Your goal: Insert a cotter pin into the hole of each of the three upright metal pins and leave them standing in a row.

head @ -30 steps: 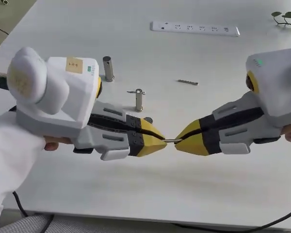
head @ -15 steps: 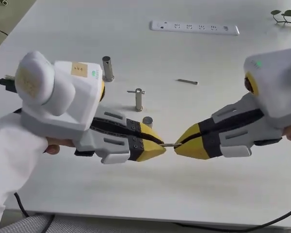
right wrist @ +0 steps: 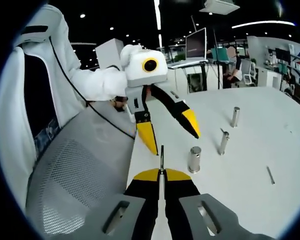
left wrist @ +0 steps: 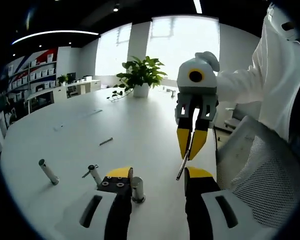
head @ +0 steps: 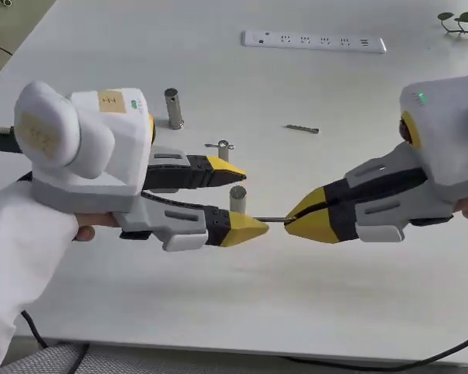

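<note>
My right gripper [head: 291,220] is shut on a thin cotter pin [head: 269,219] that pokes out toward the left gripper [head: 239,198], which is open. The nearest upright metal pin [head: 238,199] stands on the table between the left gripper's spread jaws. In the right gripper view the cotter pin [right wrist: 161,154] sticks straight out of my shut jaws, with that metal pin [right wrist: 194,159] just to its right. A second upright pin [head: 223,150] carries a cotter pin through its top and is partly hidden by the left jaw. The third pin [head: 172,109] stands bare farther back.
A loose cotter pin [head: 302,128] lies on the white table [head: 242,312] right of the pins. A power strip [head: 313,44] lies at the back and a plant [head: 462,27] sits at the far right corner. A mesh chair [right wrist: 75,180] stands at the near table edge.
The left gripper has opened and let go of the cotter pin it shared with the right gripper. The right gripper still holds the pin.
</note>
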Demonstrator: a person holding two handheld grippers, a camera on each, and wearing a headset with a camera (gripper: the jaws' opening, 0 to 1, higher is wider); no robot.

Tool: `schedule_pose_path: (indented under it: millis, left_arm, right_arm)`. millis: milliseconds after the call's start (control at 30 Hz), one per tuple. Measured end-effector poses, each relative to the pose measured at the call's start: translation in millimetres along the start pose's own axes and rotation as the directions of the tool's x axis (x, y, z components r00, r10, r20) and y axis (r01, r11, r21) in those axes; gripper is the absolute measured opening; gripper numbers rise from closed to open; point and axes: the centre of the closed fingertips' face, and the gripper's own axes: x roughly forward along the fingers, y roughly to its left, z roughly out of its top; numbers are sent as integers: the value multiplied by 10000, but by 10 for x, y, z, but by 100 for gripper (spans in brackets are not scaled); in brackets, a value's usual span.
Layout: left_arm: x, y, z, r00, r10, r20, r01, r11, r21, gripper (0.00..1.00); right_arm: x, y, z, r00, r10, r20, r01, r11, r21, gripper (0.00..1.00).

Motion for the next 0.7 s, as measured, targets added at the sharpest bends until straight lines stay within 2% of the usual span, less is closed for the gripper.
schedule_pose_path:
  millis: [133,233,533,700]
  left_arm:
    - [21,113,-146,9986,392,-356,-394,9992,-55,43]
    - [58,162,-198,9975,546,-439,-553,9984,-135,43]
    - [234,270,-397,9937,671,-899,-713,9964,-449,39]
    - [295,305,-444,9930,663,-981,-727,9953,-632,26]
  right_arm:
    - [-2,-96,-51,9998,-221,-20,222,9997,78,0]
    - [-3,-178,-78,9993,-385,16,385,9992,137,0]
    - [44,-407,-145,9977,-666,131,659,9969,430,0]
    - [69,-499,-190,9976,-681,107,675,9966,468,0]
